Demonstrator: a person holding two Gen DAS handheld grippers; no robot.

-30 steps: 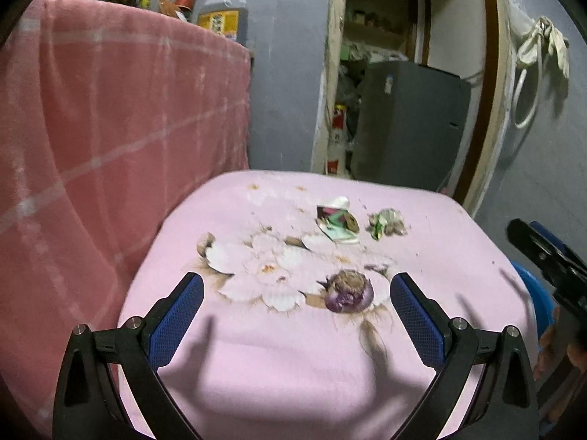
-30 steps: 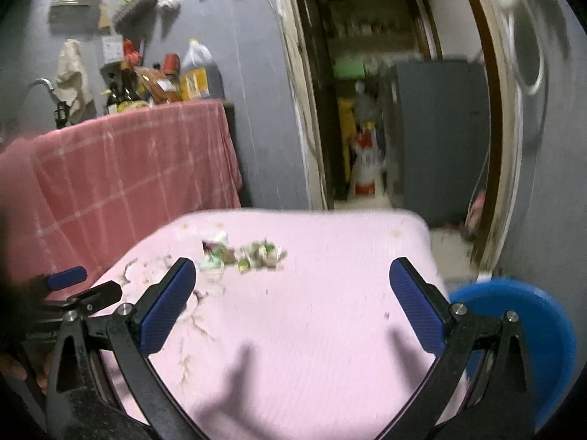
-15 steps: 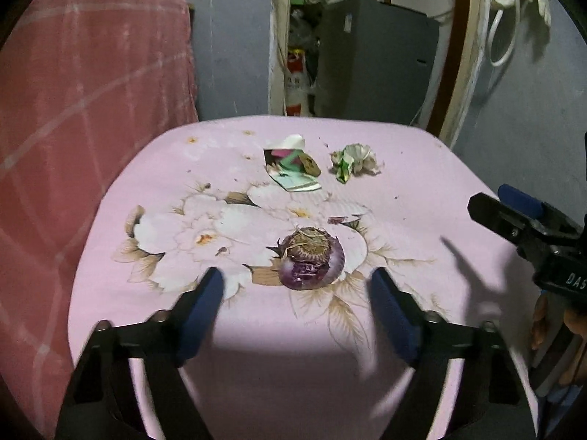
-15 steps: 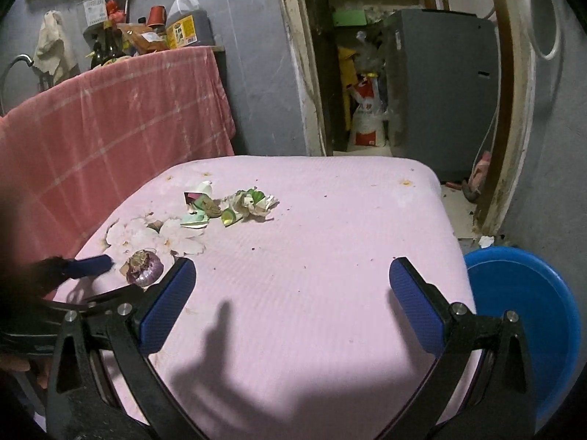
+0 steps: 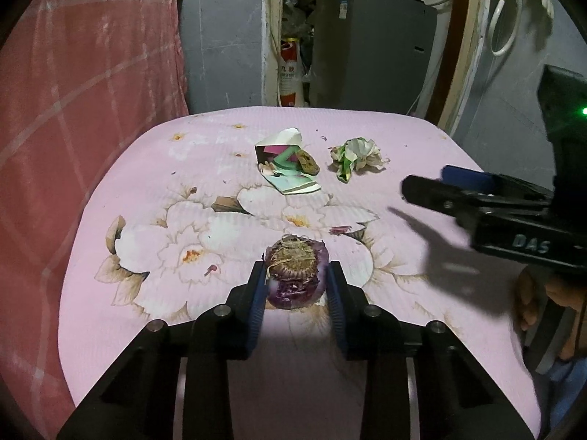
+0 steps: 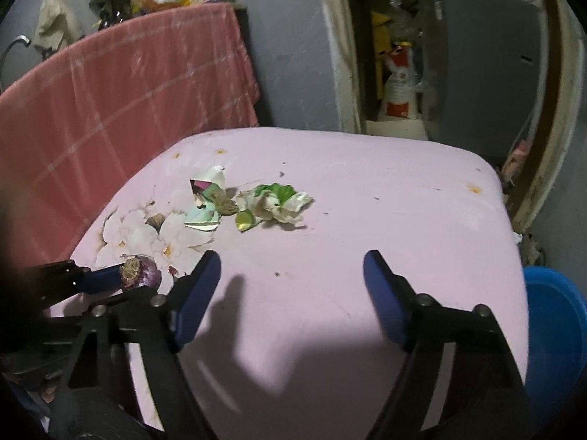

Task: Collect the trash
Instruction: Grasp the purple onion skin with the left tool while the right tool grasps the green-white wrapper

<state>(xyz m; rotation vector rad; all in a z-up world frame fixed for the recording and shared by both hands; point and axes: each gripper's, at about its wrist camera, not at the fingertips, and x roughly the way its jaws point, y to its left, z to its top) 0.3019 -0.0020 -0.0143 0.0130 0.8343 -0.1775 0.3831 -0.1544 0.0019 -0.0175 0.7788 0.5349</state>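
Note:
A purple onion piece [image 5: 295, 275] with a rooty brown top lies on the pink flowered cloth [image 5: 165, 190]. My left gripper [image 5: 296, 286] is shut on it, a blue pad on each side. It also shows at the left of the right wrist view [image 6: 141, 275]. Further back lie a torn green and white wrapper [image 5: 290, 168] with a brown scrap on it and a crumpled green and white paper ball [image 5: 357, 154]. My right gripper [image 6: 291, 278] is open and empty above the cloth, nearer than the paper ball [image 6: 273, 203].
A blue basin [image 6: 554, 333] stands on the floor right of the table. A pink checked cloth [image 5: 84, 91] hangs at the left. A doorway with a grey cabinet [image 5: 370, 47] and a sack is behind the table.
My left gripper moved forward and down and closed on the onion piece. My right gripper moved in over the cloth towards the paper trash and narrowed somewhat.

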